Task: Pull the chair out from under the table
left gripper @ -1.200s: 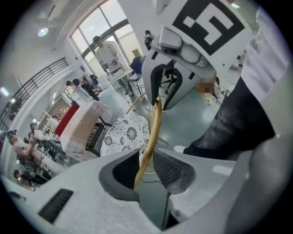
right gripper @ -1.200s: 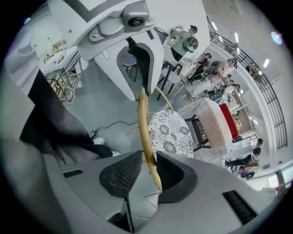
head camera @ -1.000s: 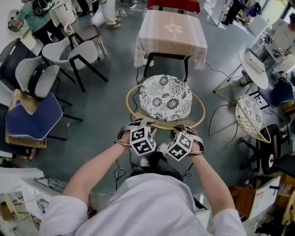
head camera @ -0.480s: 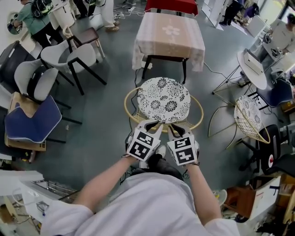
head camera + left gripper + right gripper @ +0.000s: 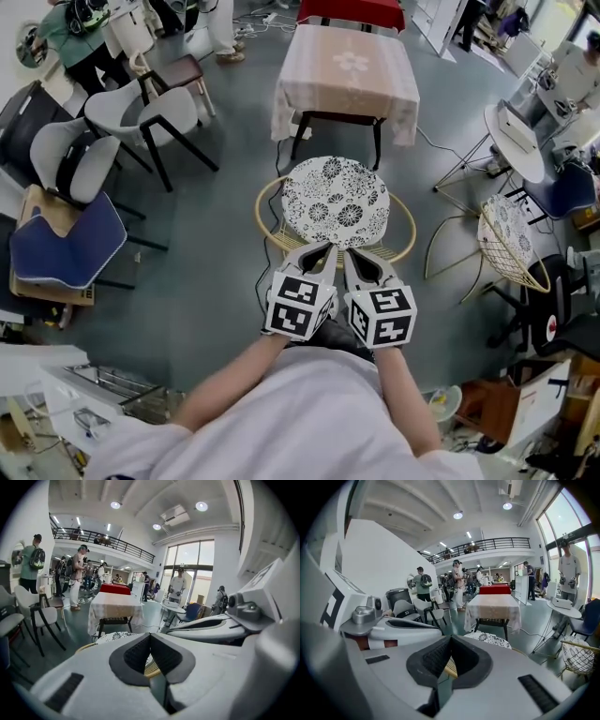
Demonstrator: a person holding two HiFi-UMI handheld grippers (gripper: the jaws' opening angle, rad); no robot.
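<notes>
Nearest are the person's white-sleeved arms point(image 5: 234, 389), holding both grippers side by side above the grey floor point(image 5: 220, 206). The left gripper point(image 5: 323, 249) has just clenched, its jaws tip to tip with nothing between them. The right gripper point(image 5: 352, 255) is clenched empty too. Just beyond their tips stands the round rattan chair point(image 5: 265, 202) with a black-and-white floral cushion point(image 5: 336, 202). It stands on open floor, clear of the cloth-draped bench point(image 5: 347, 70) and just in front of that bench's dark legs. At the left are white shell chairs on black legs point(image 5: 141, 108) and a seat with a blue cushion point(image 5: 66, 239). At the right are a wire-mesh chair point(image 5: 511, 244) and a small round white table point(image 5: 516, 141). Behind the bench shows a red-covered table point(image 5: 352, 11). Both gripper views show a tall white hall with people standing about, a railed mezzanine point(image 5: 103, 543), round ceiling lights point(image 5: 115, 505) and large windows point(image 5: 192, 564).
</notes>
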